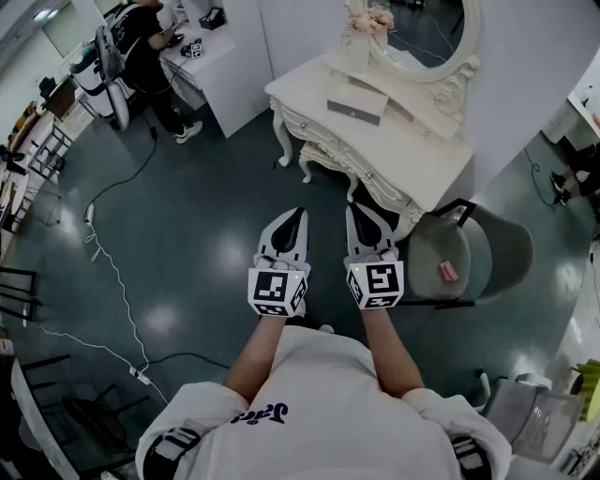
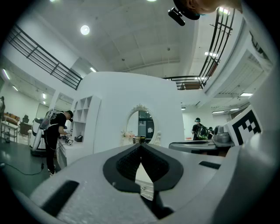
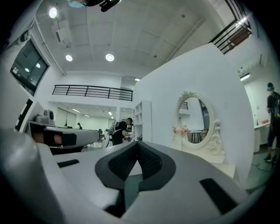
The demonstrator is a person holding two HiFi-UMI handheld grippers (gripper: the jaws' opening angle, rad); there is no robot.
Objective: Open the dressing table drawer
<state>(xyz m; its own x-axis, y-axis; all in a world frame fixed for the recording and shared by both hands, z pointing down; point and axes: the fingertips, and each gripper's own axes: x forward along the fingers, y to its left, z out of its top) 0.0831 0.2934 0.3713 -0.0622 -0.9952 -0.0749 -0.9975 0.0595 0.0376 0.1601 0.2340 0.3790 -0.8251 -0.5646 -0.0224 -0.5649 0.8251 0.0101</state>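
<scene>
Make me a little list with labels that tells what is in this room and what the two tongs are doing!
Place: big room with a dark shiny floor
Main furniture: white dressing table with an oval mirror
On the table: pink flowers, a flat grey box
Drawers: look shut
Beside the table: grey chair
Left tongs: shut, holding nothing
Right tongs: shut, holding nothing
Tongs and table: apart, not touching yet
Someone else: a person standing at a white desk far off

The cream dressing-table counter [image 1: 422, 155] bears a flat grey box [image 1: 357, 110] mid-top, and a flower vase [image 1: 366, 23] at twelve o'clock beside the oval mirror [image 1: 427, 37].
</scene>
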